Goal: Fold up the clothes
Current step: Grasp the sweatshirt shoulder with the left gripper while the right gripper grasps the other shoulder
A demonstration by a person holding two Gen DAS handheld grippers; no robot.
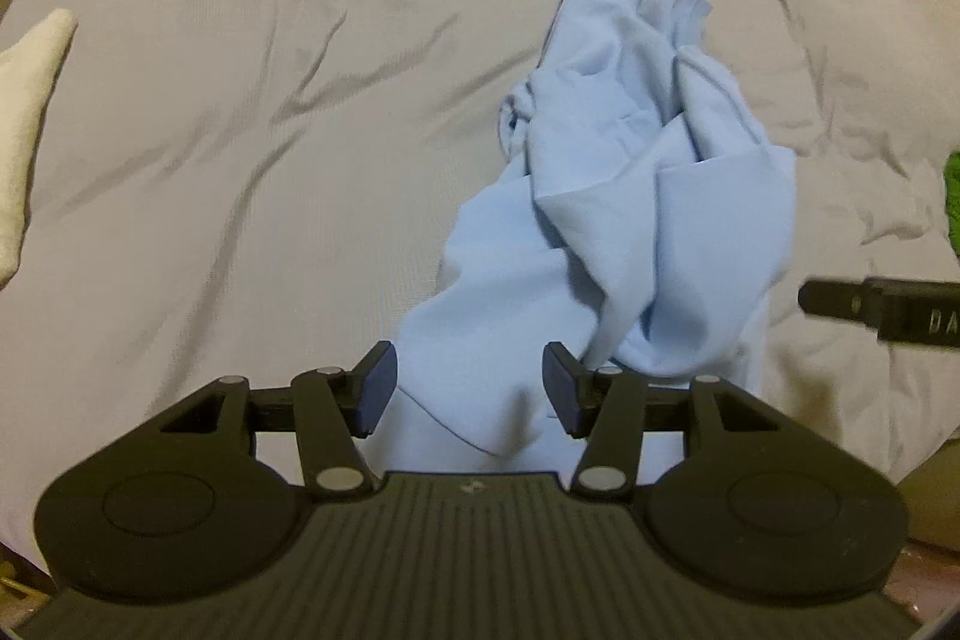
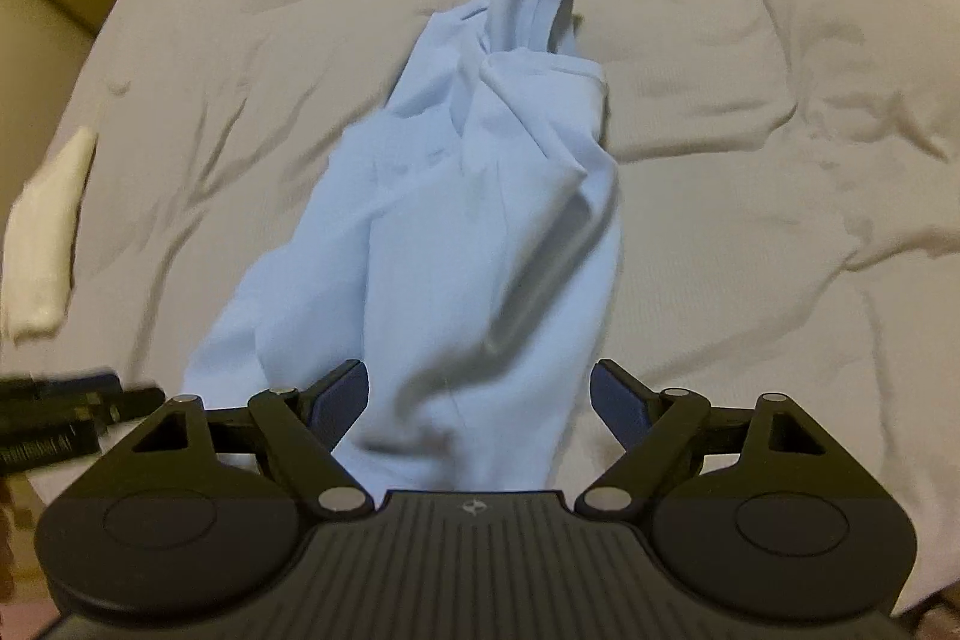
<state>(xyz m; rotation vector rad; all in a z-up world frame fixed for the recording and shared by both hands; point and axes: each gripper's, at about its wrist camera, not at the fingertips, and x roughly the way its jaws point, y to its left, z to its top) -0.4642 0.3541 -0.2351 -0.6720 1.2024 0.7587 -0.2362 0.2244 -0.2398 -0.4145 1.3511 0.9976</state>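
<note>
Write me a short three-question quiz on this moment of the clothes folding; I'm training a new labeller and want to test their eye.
1. True or false: the light blue shirt is already folded flat on the white bedsheet.
2. Which stands wider open: (a) the left gripper or (b) the right gripper?
3. Fill in: the cloth at the left edge of the bed, apart from the shirt, is ____ in colour.

Key
1. False: it lies crumpled in a long heap, collar at the far end.
2. (b); both are open, with the shirt's near end showing between the fingers, not pinched.
3. White: a white cloth.
</note>
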